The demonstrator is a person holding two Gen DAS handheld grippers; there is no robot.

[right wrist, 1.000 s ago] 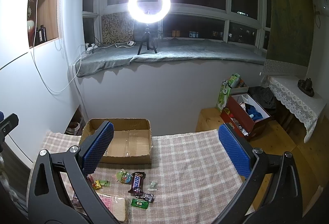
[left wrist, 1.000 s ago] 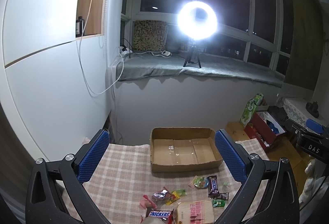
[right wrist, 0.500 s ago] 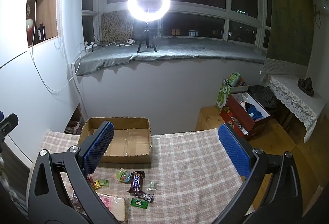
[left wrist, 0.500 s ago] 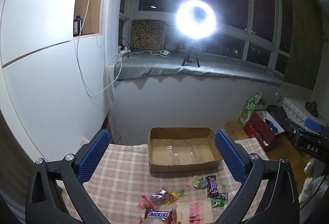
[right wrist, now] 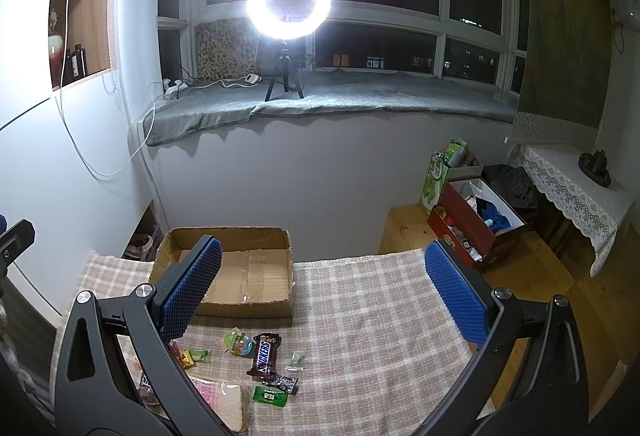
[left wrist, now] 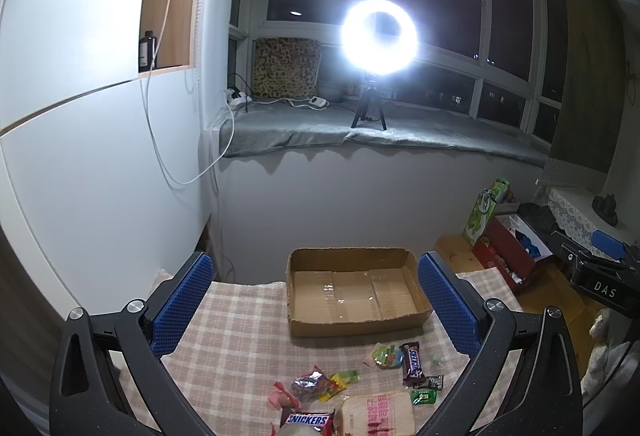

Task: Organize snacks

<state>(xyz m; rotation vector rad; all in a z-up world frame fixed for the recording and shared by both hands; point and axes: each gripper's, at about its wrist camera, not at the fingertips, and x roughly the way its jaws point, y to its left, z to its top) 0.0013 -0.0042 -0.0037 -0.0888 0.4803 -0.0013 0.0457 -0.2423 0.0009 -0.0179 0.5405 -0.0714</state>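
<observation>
An empty, shallow cardboard box (left wrist: pixel 356 292) (right wrist: pixel 236 268) sits at the far side of a table with a checked cloth (left wrist: pixel 240 336) (right wrist: pixel 360 316). Loose snacks lie in front of it: a dark Snickers bar (left wrist: pixel 412 358) (right wrist: pixel 265 354), a second Snickers (left wrist: pixel 308 419), a wrapped bread slice (left wrist: pixel 378 412) (right wrist: pixel 224 402), a green candy pack (right wrist: pixel 270 395) and several small sweets (left wrist: pixel 320 386). My left gripper (left wrist: pixel 316 300) is open and empty above the table, framing the box. My right gripper (right wrist: pixel 324 288) is open and empty over the right half of the cloth.
A bright ring light on a tripod (left wrist: pixel 378 36) (right wrist: pixel 288 6) stands on the grey windowsill. A red box of items (right wrist: pixel 476 224) and a green bag (right wrist: pixel 440 172) sit on a wooden stand to the right. A white wall (left wrist: pixel 80 156) is at the left.
Both views have shifted slightly; the box and snacks sit a little lower and nearer in the frames. Both grippers stay open and empty.
</observation>
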